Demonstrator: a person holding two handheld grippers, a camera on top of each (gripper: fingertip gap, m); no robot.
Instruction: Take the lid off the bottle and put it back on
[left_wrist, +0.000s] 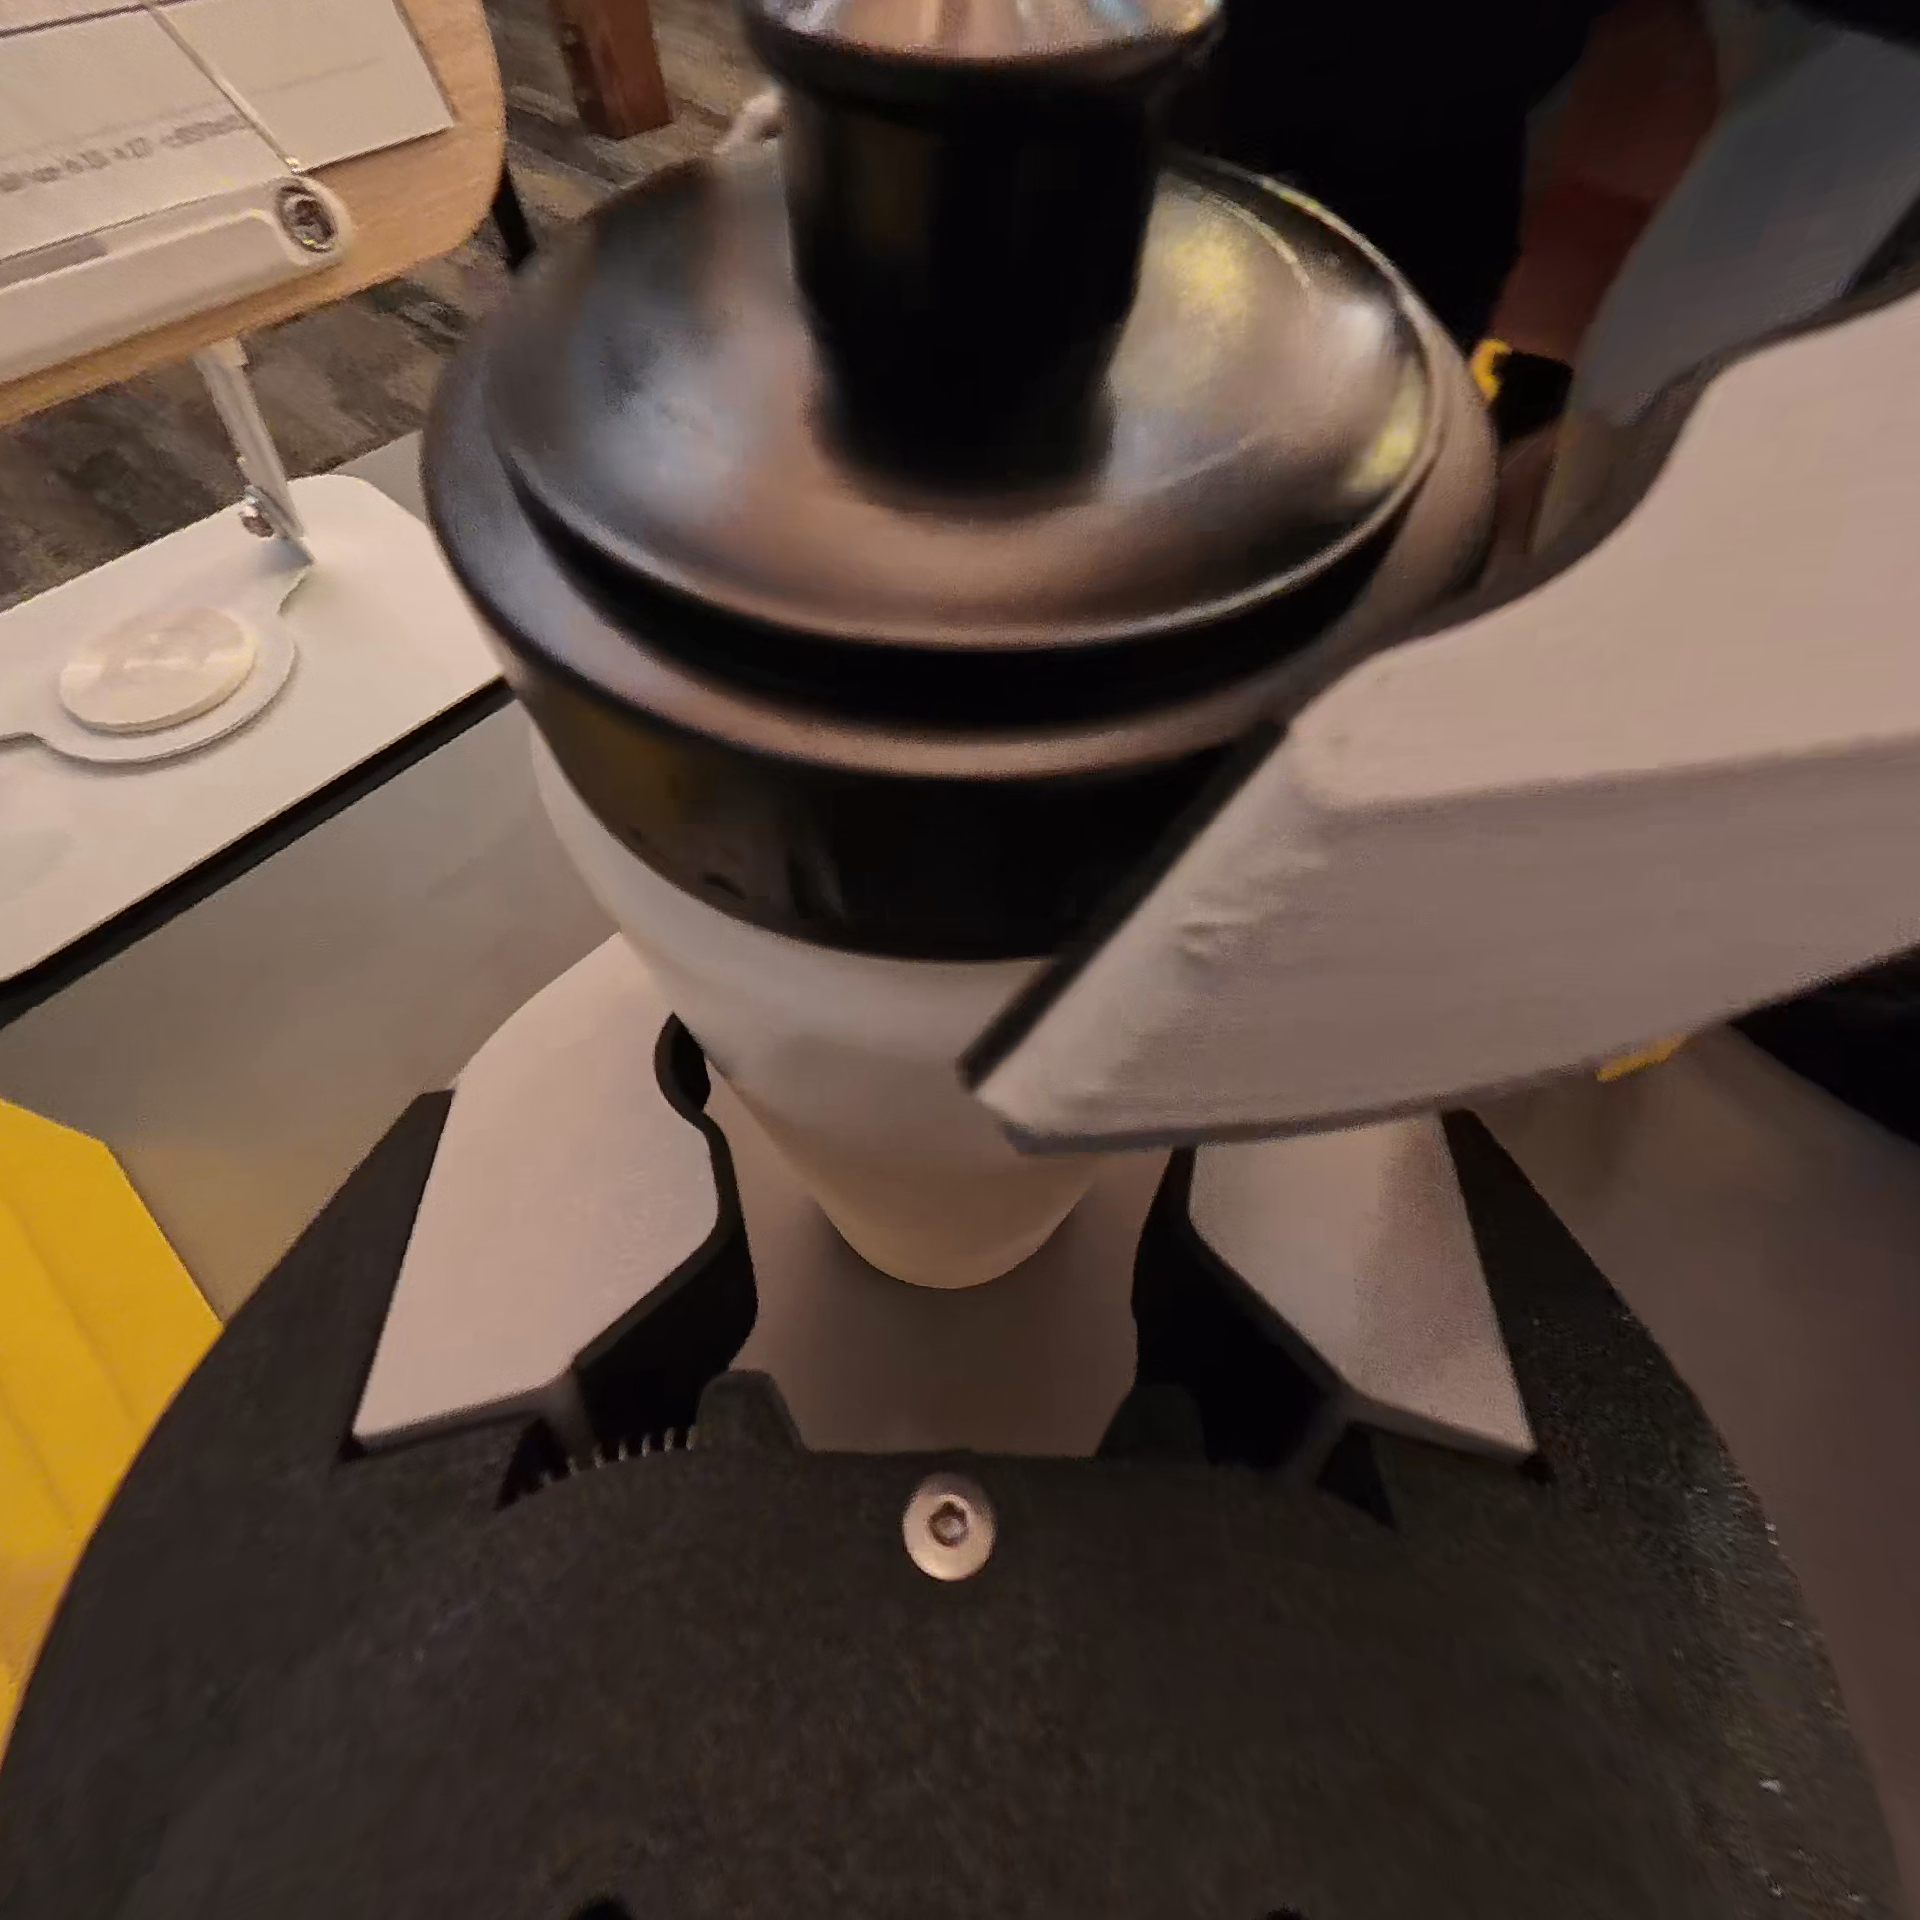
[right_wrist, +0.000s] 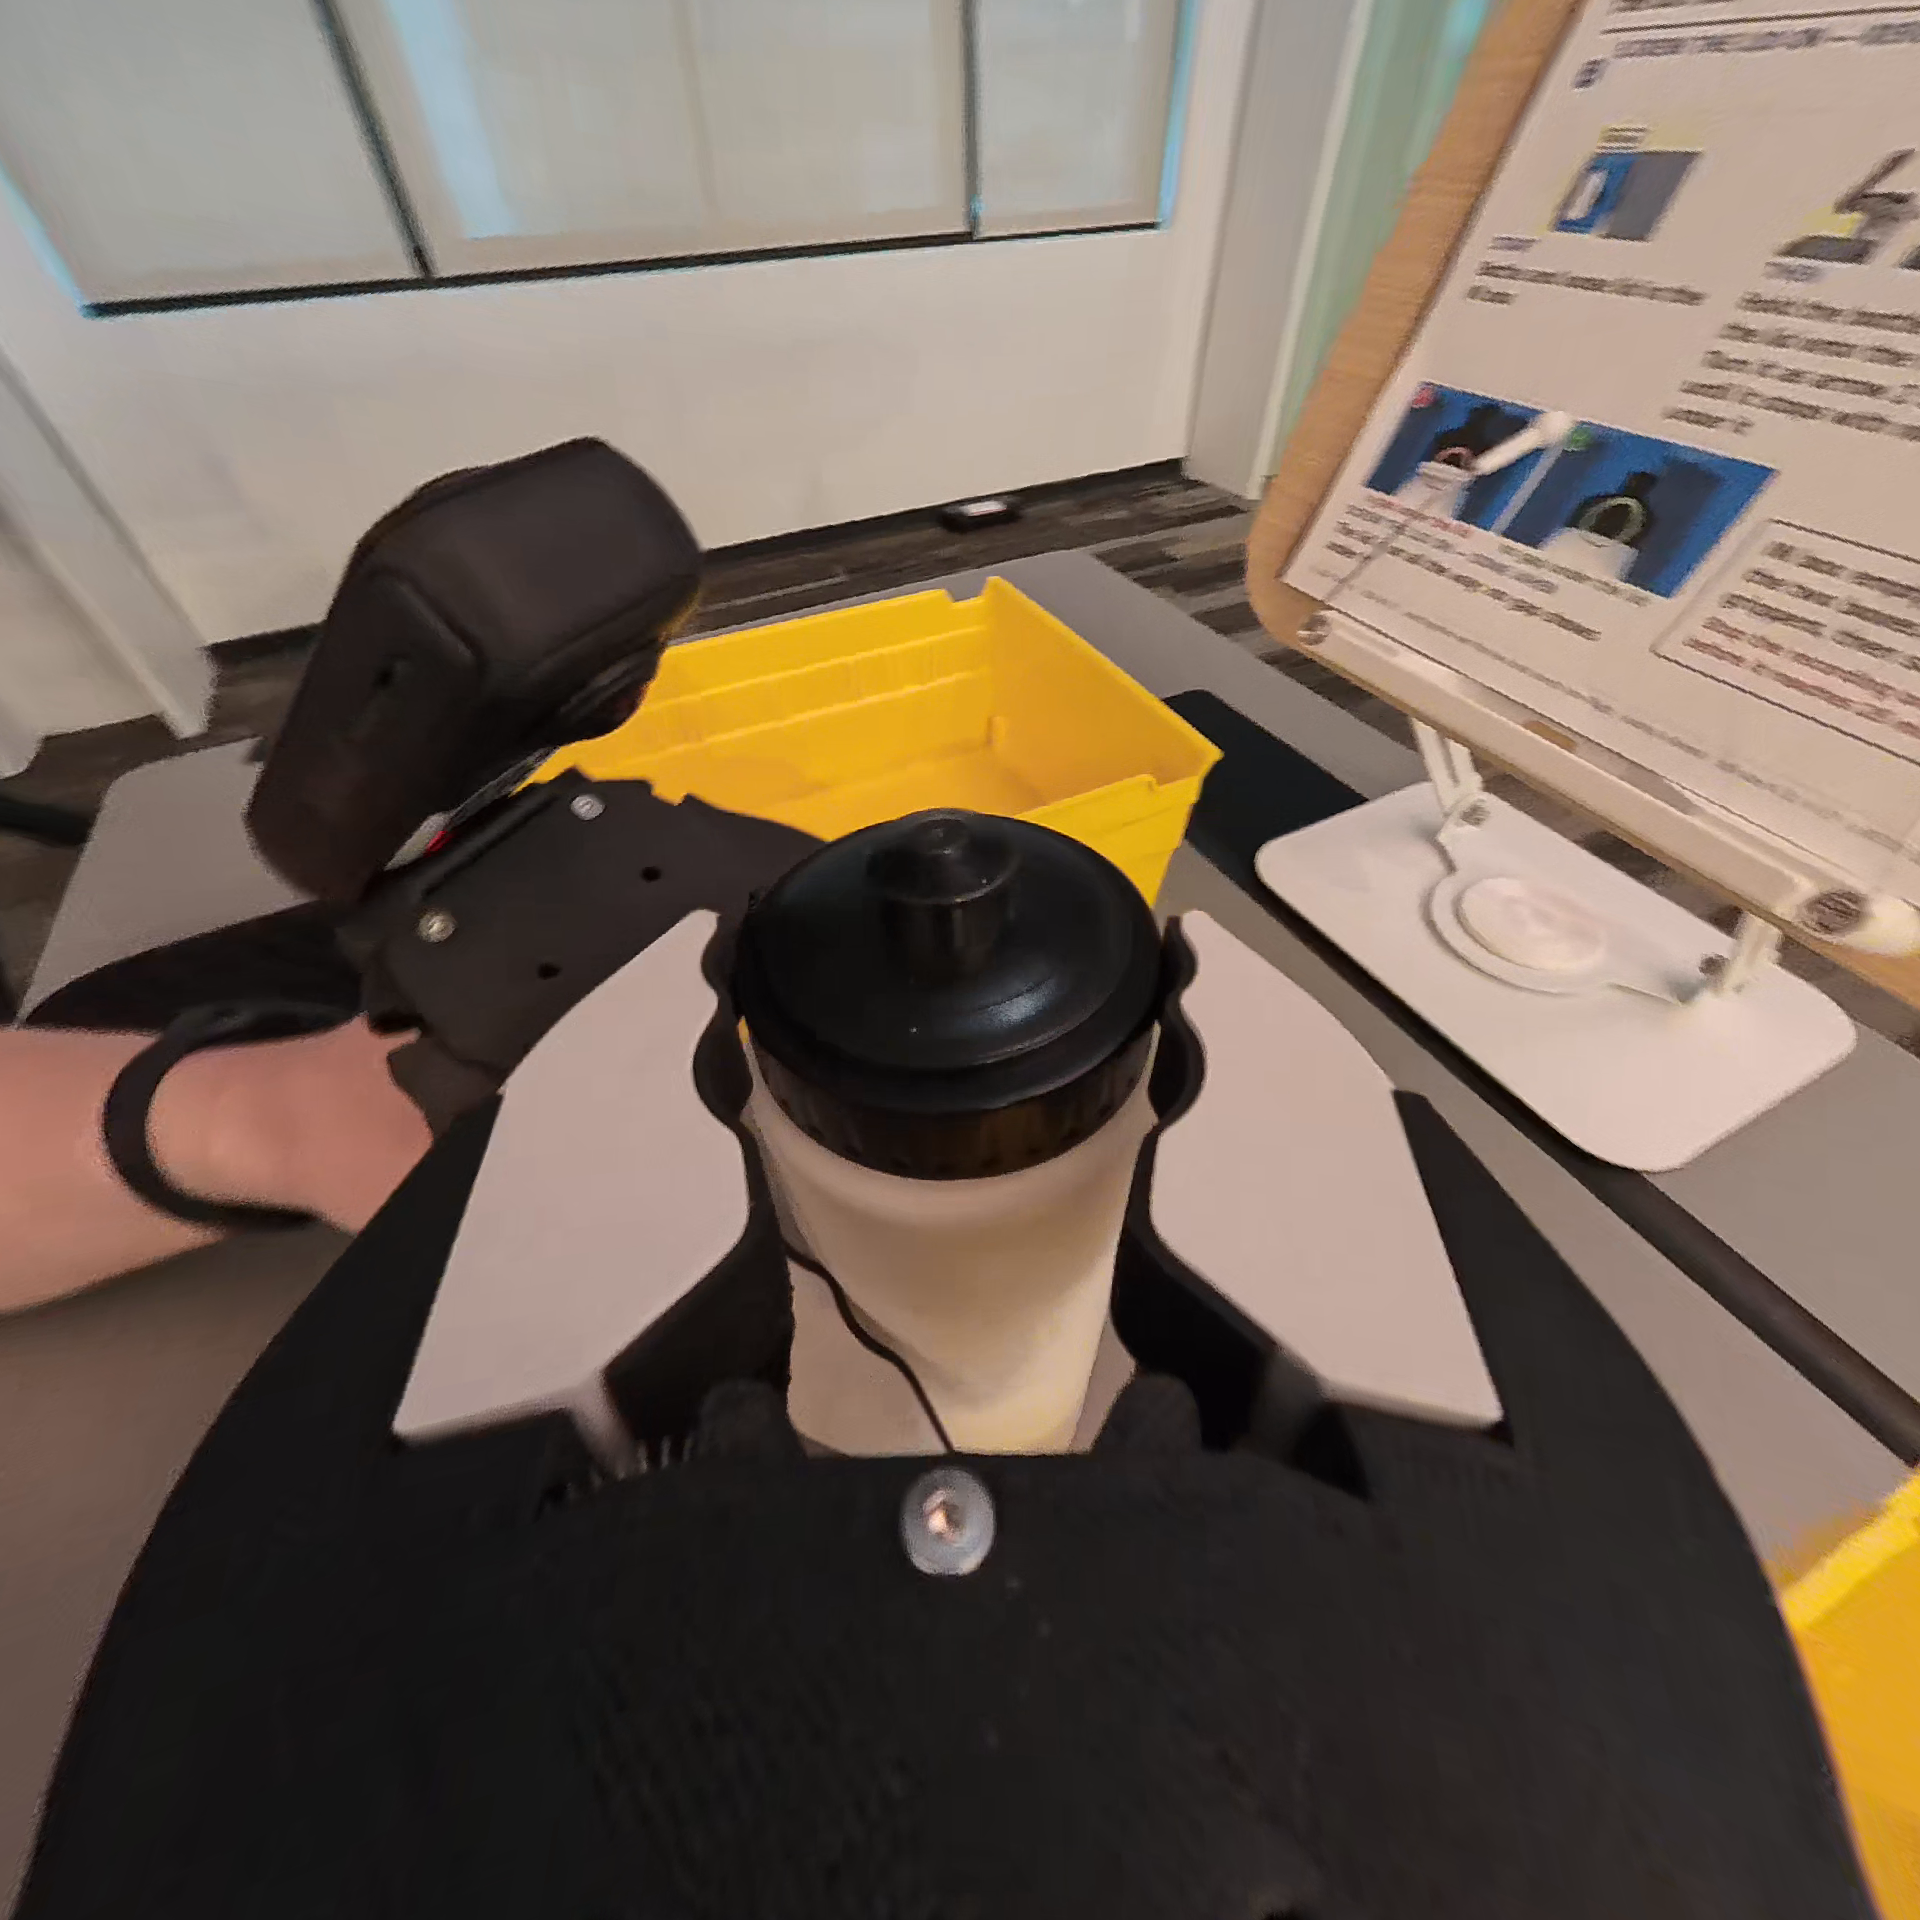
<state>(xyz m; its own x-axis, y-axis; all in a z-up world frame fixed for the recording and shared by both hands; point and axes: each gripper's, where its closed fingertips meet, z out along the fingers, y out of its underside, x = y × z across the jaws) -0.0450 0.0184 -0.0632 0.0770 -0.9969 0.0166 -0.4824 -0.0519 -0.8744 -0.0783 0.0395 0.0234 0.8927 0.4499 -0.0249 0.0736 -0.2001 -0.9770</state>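
A white bottle (right_wrist: 935, 1278) with a black lid (right_wrist: 945, 997) stands between both grippers. My right gripper (right_wrist: 945, 1003) is shut on the lid, one fingertip against each side of it. In the left wrist view the bottle (left_wrist: 831, 997) and its lid (left_wrist: 935, 540) fill the middle, very close and blurred. My left gripper (left_wrist: 914, 1060) is shut on the bottle's white body below the lid. Its right fingertip is hidden behind a finger of the right gripper (left_wrist: 1455, 883), which crosses in from the right. A hand (right_wrist: 260, 1132) holds the left gripper's black body (right_wrist: 520, 883).
An open yellow bin (right_wrist: 935, 707) stands just behind the bottle on the grey table (right_wrist: 208, 1455). A second yellow bin edge (right_wrist: 1860, 1662) is near right. A wooden board with printed sheets (right_wrist: 1662, 364) leans on a white stand (right_wrist: 1558, 987) at the right. The tips of one gripper are about 9 centimetres away from the tips of the other.
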